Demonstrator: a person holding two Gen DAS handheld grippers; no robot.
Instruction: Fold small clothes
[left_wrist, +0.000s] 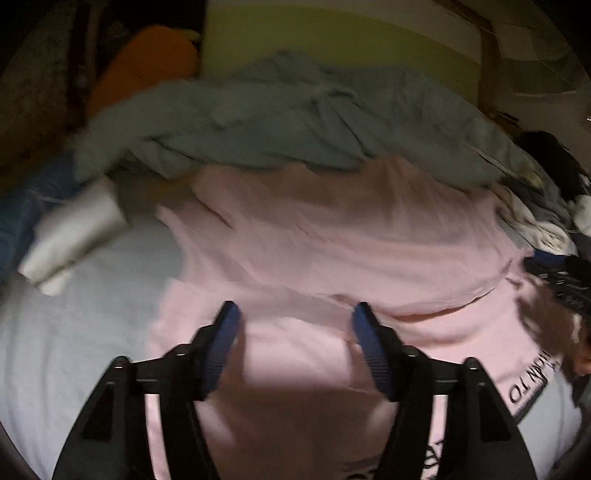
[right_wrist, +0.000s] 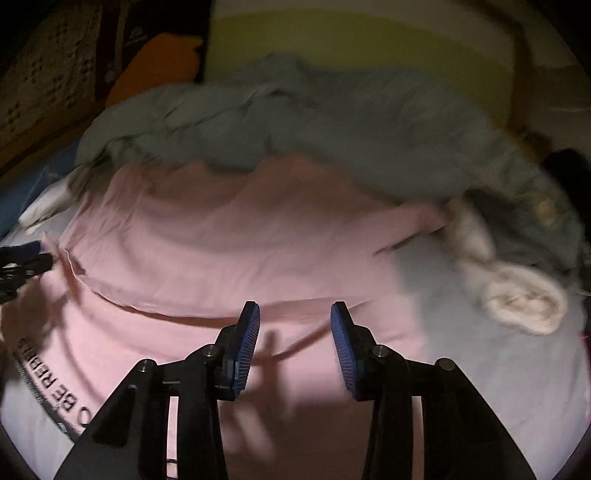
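The pink shirt (left_wrist: 332, 240) lies spread across my bed sheet (left_wrist: 74, 332), one fold already laid over, black lettering near its edge. A grey-green blanket (left_wrist: 295, 122) crowds the far edge; a white sock (right_wrist: 524, 299) lies on bare sheet to the right. My left gripper (left_wrist: 295, 314) and right gripper (right_wrist: 295, 312) hover over the shirt's near part, jaws released, nothing grasped.

Dim room, motion blur throughout (fisheye edges dark), gripper shadows cast forward.
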